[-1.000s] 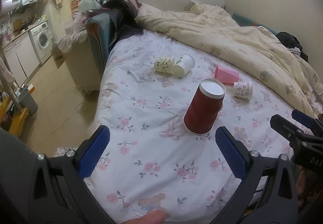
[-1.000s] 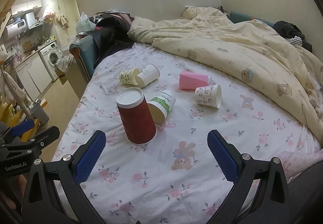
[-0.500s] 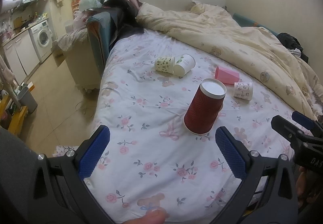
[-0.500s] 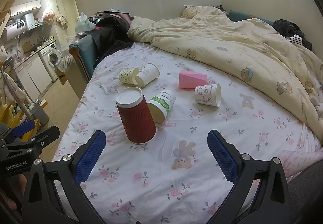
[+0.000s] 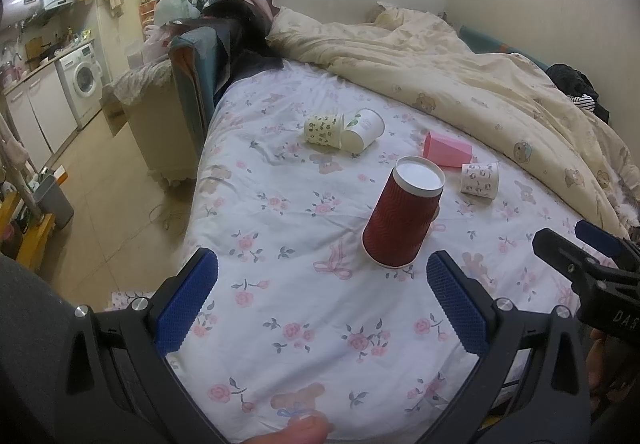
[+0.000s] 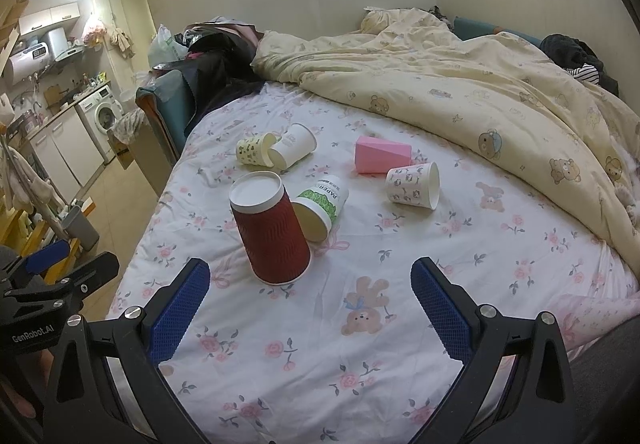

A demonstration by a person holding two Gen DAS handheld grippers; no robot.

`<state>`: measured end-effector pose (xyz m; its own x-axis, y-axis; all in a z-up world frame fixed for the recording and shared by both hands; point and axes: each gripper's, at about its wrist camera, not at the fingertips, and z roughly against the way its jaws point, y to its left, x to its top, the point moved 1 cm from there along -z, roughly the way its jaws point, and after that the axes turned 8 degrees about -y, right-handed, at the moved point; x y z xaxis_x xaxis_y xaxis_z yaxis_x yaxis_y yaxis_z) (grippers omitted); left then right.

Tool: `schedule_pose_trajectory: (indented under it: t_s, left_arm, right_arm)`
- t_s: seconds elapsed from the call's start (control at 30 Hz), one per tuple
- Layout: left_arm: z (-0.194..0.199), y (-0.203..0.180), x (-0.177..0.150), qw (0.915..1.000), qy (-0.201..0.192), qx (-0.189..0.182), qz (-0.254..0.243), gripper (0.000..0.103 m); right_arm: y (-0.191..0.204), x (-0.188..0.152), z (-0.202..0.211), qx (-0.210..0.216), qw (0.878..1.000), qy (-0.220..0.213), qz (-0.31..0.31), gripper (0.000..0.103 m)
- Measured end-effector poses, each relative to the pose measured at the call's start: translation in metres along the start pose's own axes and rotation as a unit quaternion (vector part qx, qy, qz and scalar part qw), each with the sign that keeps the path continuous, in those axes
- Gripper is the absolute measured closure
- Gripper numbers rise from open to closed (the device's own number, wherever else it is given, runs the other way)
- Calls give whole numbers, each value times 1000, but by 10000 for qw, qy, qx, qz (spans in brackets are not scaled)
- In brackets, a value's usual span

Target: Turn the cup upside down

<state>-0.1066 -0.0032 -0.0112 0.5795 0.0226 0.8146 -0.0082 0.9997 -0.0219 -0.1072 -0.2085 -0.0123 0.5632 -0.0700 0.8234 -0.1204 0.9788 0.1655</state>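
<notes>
A red ribbed paper cup [image 5: 402,214] stands upside down on the floral bed sheet, white base up; it also shows in the right wrist view [image 6: 270,230]. A green-print paper cup [image 6: 320,206] lies on its side touching it. My left gripper [image 5: 320,304] is open and empty, just in front of the red cup. My right gripper [image 6: 308,308] is open and empty, in front and to the right of the red cup. The right gripper shows at the right edge of the left wrist view [image 5: 592,264].
Two cups [image 6: 276,150] lie on their sides together further back. A pink cup [image 6: 382,160] and a patterned white cup [image 6: 414,186] lie to the right. A rumpled cream duvet [image 6: 460,92] covers the far right. The bed's edge and the floor [image 5: 120,184] are on the left.
</notes>
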Motion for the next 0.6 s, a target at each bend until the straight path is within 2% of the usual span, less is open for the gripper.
schedule_pose_trajectory:
  t_s: [0.6]
  left_arm:
    - [-2,1,0,10000,22,-14,23,0]
  right_arm:
    - [3,-1,1,-10,10000,15,-48,0]
